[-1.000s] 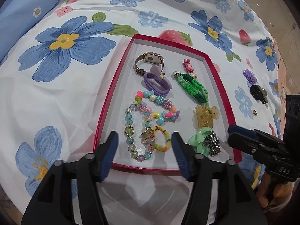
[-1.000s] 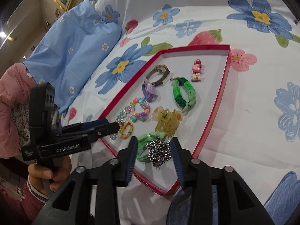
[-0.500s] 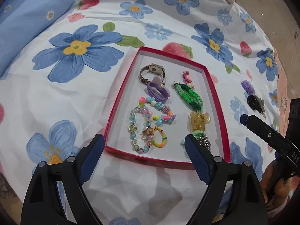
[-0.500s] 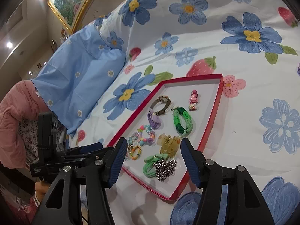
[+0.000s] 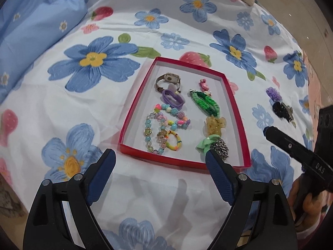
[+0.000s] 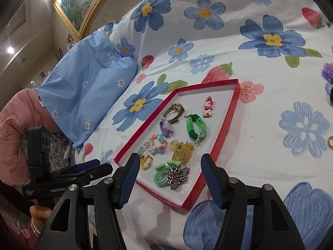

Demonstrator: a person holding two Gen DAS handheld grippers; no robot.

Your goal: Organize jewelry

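Observation:
A red-rimmed tray [image 5: 133, 112] [image 6: 224, 125] lies on the flowered bedsheet. It holds a watch [image 5: 168, 81], a purple hair tie [image 5: 172, 99], beaded bracelets [image 5: 162, 131], a green braided band [image 5: 206, 103], an amber claw clip [image 5: 214, 126], a pink clip [image 5: 204, 85] and a silver chain [image 6: 177, 176] on a green bow. My left gripper [image 5: 160, 162] is open and empty, held back from the tray's near rim. My right gripper [image 6: 170, 169] is open and empty above the tray's near corner.
A purple flower piece [image 5: 274, 94] and a black clip [image 5: 282, 109] lie on the sheet right of the tray. A gold ring [image 6: 331, 141] lies at the right edge. A blue pillow [image 6: 83, 91] lies at the left. A framed painting [image 6: 79, 2] hangs behind.
Both grippers have opened wide and pulled up and back from the tray. The silver chain that was between the right fingers now lies in the tray.

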